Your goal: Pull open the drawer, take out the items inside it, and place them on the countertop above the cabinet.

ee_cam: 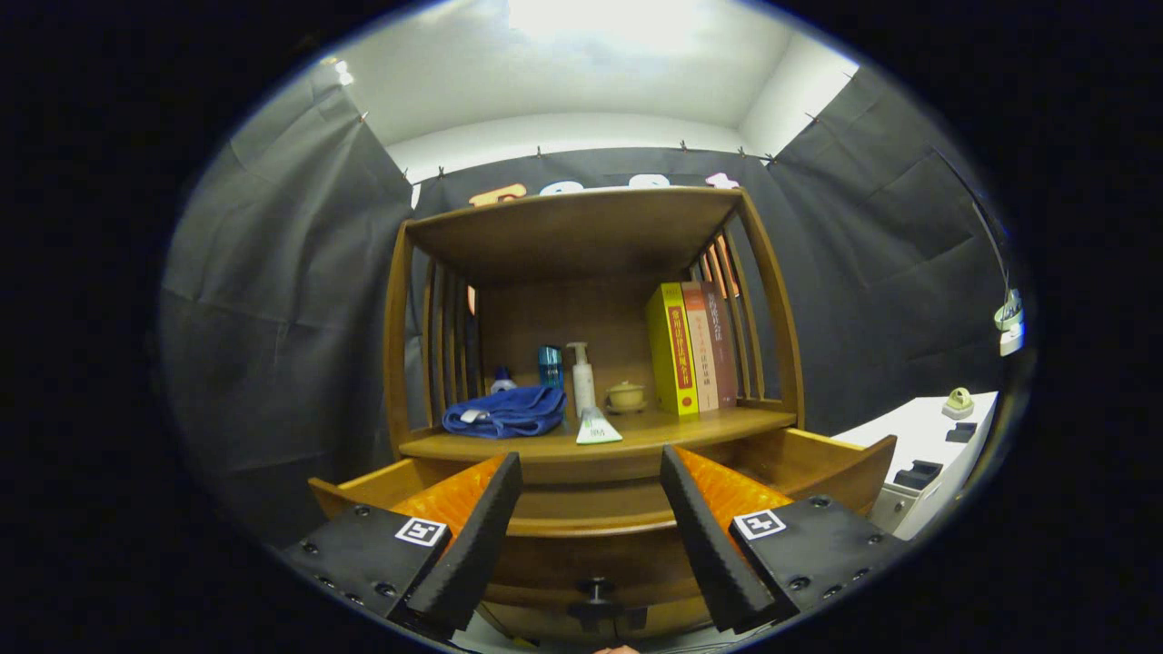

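Observation:
A wooden cabinet stands ahead with its drawer (800,459) pulled out toward me; the drawer's front with a dark knob (595,595) lies low between my fingers. My gripper (591,472) is open above the drawer with nothing between its fingers. Beyond the fingertips, on the countertop (718,422), lie a blue towel (506,411), a white-and-green tube (597,429), a white pump bottle (581,377), a blue can (550,366) and a small yellow pot (626,395). The drawer's inside is hidden behind the fingers.
Three upright books (690,350) stand at the countertop's right end under the upper shelf (581,227). Slatted side rails close the shelf on both sides. A white table (927,445) with small dark items stands to the right of the cabinet.

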Tool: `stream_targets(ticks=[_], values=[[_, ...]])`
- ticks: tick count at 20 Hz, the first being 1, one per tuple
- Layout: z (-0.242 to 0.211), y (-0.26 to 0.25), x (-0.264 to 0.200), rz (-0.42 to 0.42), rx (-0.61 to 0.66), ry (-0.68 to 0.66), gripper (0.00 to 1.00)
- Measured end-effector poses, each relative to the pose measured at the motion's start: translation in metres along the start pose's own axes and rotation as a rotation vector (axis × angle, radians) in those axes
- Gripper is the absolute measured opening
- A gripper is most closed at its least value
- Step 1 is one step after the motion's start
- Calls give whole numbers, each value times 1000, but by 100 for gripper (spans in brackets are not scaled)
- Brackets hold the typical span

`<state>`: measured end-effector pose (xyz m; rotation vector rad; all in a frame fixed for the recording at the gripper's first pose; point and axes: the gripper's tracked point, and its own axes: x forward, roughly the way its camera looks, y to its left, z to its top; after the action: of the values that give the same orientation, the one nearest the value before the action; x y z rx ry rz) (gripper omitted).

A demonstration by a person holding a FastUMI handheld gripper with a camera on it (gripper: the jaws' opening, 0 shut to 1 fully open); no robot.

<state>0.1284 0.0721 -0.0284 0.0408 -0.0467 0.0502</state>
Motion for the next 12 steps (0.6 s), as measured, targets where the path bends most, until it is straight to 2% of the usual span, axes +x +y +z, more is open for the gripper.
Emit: stream_targets(ticks=[3, 6, 12], values=[[-24, 0, -14, 2, -7, 0, 99], [-37, 1, -12, 3, -51, 24, 99], [-69, 0, -10, 2, -46, 71, 99]])
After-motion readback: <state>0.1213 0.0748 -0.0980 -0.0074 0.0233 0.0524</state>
